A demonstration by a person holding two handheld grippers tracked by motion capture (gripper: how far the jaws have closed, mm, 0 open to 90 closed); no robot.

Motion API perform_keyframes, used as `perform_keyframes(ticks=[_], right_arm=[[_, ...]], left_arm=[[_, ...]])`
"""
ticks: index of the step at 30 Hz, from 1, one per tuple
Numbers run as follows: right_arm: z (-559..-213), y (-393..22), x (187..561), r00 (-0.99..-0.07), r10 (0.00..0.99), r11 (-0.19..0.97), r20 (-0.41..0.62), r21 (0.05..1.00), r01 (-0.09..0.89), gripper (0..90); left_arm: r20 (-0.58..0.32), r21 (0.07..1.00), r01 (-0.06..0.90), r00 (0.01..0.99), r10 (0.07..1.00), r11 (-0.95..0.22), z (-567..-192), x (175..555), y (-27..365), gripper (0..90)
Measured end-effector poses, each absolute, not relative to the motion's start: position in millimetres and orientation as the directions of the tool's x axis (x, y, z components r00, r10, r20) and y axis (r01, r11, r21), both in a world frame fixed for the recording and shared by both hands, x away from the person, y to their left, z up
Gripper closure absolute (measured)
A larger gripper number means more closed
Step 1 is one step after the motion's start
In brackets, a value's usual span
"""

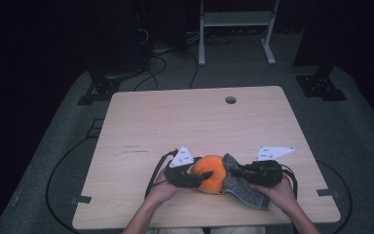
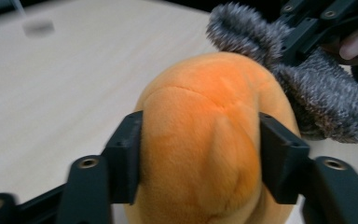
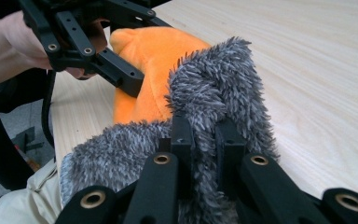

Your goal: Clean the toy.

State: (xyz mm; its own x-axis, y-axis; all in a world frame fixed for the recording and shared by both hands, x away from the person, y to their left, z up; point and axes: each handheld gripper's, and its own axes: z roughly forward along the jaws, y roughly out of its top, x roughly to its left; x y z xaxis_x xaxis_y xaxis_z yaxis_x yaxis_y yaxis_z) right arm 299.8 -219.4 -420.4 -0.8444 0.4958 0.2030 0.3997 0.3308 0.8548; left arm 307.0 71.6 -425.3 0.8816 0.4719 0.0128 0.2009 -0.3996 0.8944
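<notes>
Plush [image 1: 209, 173] near table's front edge [image 1: 204, 225]

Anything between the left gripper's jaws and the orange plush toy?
Nothing visible. The left gripper has both pads pressed straight into the round orange plush toy. The fuzzy grey fabric cover sits at the toy's far end, pinched by the right gripper.

High view: fixed above the table's [image 1: 141, 122] near edge, facing forward and down, distant. Left gripper [image 2: 200, 158] view: close, along its jaws, orange plush [image 2: 205, 140] centre frame. Right gripper [image 3: 200, 154] view: close, grey sock [image 3: 214, 93] centre. All three share plush, sock and table.
</notes>
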Motion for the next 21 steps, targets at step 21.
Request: perform_keyframes(ticks=[21], right_arm=[[-431, -221, 298, -0.833, 0.518, 0.356, 0.195, 0.836, 0.417, 80.5]], left_arm=[[-0.069, 0.888, 0.288, 0.855, 0.514, -0.359, -435, 314, 92, 35.5]])
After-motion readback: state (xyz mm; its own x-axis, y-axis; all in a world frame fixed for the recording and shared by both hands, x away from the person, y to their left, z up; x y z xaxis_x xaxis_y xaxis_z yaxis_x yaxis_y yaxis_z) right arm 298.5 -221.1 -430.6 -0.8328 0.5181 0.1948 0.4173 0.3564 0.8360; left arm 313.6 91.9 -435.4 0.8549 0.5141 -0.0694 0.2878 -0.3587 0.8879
